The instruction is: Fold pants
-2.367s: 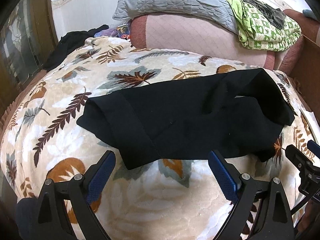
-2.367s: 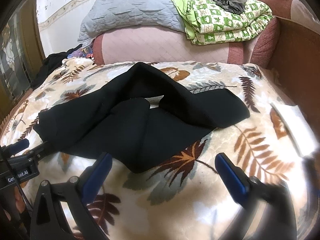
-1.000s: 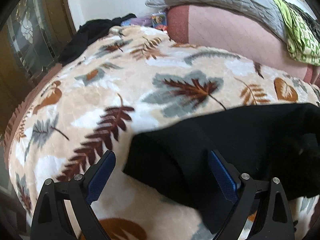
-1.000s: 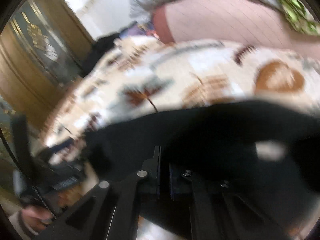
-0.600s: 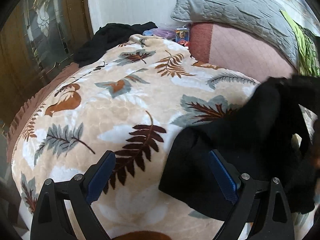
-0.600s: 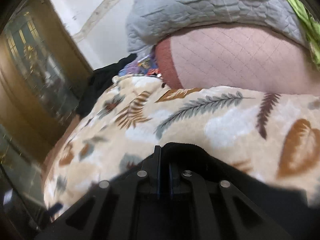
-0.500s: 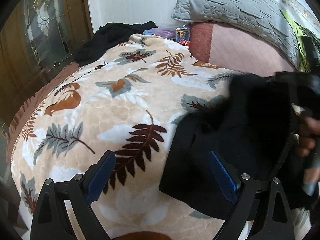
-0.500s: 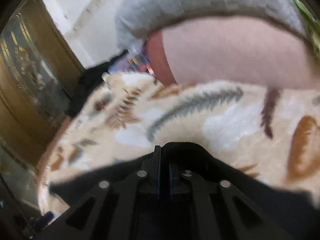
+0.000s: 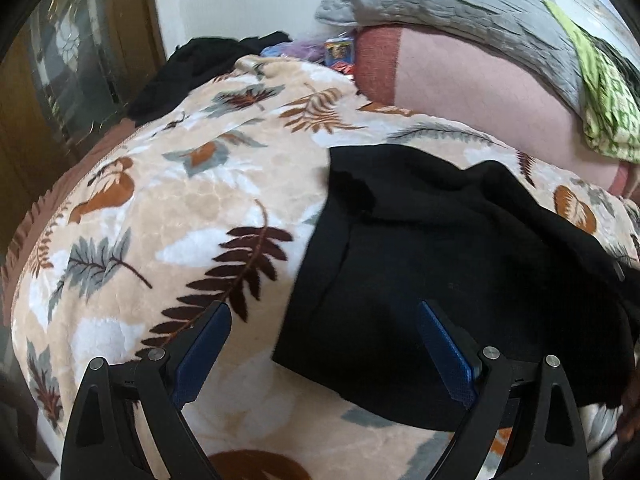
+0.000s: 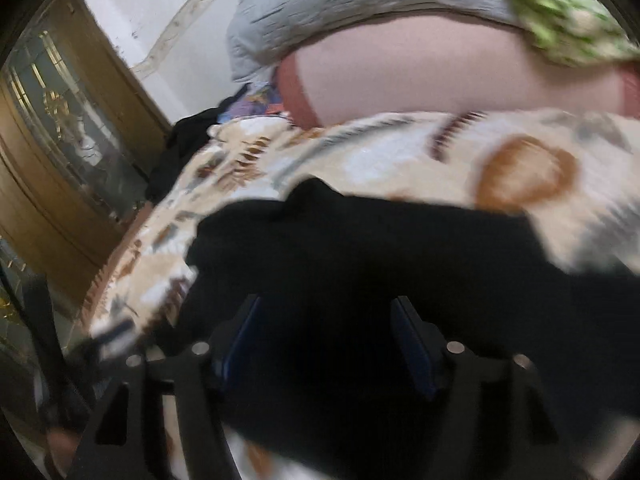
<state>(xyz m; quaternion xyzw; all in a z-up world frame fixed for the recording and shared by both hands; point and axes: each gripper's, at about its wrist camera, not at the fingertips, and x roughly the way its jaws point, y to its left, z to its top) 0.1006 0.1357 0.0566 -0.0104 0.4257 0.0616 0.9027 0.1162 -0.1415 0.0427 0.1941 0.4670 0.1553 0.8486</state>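
Black pants point(image 9: 440, 256) lie folded over on the leaf-patterned blanket point(image 9: 192, 200); the near left corner of the fold sits between the fingers of my left gripper point(image 9: 324, 320). That gripper is open and hovers over the pants' left edge. In the blurred right wrist view the pants point(image 10: 380, 248) spread under my right gripper point(image 10: 324, 316), whose jaws are opening. The black cloth lies below and between them, and the blue pads point(image 10: 412, 344) do not press on it.
A pink bolster point(image 9: 480, 80) with a grey quilted pillow point(image 9: 440, 4) and a green patterned cloth point(image 9: 608, 96) lies at the back. A dark garment point(image 9: 200, 64) lies at the far left corner beside a wooden glass-paned door point(image 9: 80, 60). The blanket's edge drops off on the left.
My right gripper carried a part of the pants over while shut on it, and its jaws have now parted off the cloth. The pants lie folded, flatter than before. My left gripper stays open.
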